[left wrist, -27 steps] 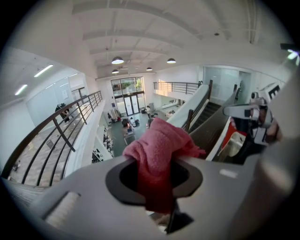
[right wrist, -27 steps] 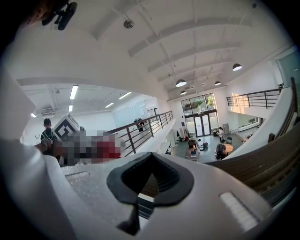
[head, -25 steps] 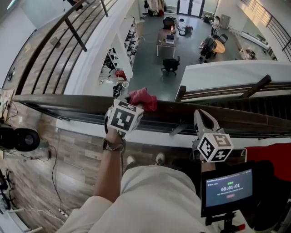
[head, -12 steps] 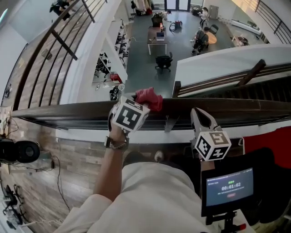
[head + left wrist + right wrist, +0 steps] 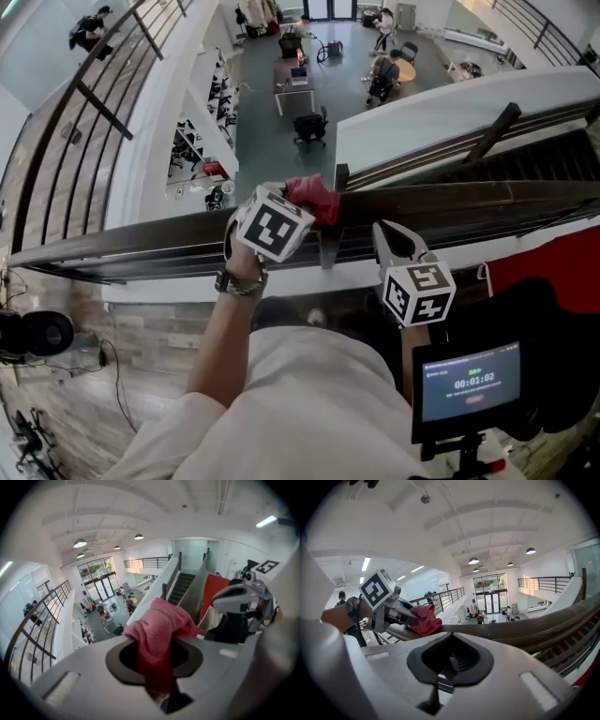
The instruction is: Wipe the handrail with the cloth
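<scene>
A dark wooden handrail (image 5: 487, 202) crosses the head view from left to right. My left gripper (image 5: 298, 208) is shut on a pink cloth (image 5: 316, 197) and holds it on top of the rail, just left of a rail post (image 5: 330, 246). In the left gripper view the cloth (image 5: 159, 630) bulges out from between the jaws. My right gripper (image 5: 391, 234) hovers just under the rail to the right of the post, shut with nothing in it. From the right gripper view I see the left gripper (image 5: 393, 611), the cloth (image 5: 424, 618) and the rail (image 5: 515, 629).
Beyond the rail is a drop to an atrium floor (image 5: 272, 112) with desks and chairs. A staircase railing (image 5: 450, 150) runs off to the right. A timer screen (image 5: 469, 382) sits at my waist, a red panel (image 5: 553, 267) at right, camera gear (image 5: 37, 333) at left.
The left gripper has slid the cloth rightwards along the rail, closer to the post. The right gripper has kept its place under the rail.
</scene>
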Motion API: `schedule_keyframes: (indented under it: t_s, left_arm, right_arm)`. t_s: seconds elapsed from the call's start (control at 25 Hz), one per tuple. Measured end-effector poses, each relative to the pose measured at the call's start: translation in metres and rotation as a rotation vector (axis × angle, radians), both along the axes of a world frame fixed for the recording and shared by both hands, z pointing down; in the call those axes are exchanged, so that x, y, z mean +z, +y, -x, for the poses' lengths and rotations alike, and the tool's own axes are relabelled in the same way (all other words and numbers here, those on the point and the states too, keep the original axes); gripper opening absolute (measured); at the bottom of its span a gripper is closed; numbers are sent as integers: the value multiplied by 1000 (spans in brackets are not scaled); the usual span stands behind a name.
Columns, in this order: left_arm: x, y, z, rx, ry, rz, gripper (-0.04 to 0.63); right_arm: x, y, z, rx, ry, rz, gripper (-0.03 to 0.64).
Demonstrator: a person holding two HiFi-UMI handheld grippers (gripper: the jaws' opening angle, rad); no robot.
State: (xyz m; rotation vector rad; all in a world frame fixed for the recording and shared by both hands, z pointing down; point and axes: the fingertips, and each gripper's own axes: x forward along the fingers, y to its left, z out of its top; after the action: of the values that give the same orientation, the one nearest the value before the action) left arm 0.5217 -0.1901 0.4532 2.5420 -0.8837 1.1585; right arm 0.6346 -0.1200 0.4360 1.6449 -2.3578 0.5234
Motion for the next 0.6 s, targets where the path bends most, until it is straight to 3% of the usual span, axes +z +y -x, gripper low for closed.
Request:
schedule_keyframes:
  t_s: [0.16, 0.44, 0.52, 0.6]
  left_arm:
    - [1, 11, -19, 69, -32, -40, 97]
    - [5, 36, -40, 115, -10, -110, 97]
    - [7, 40, -42, 119, -16, -204, 98]
    - [7, 42, -44, 125, -36, -356, 98]
  right_arm:
    - [0, 8, -4, 23, -17, -3, 3]
    - [5, 8, -9, 48, -75, 9, 2]
    - [8, 10, -14, 61, -77, 14, 2]
    - [10, 10, -19, 70, -78, 17, 3]
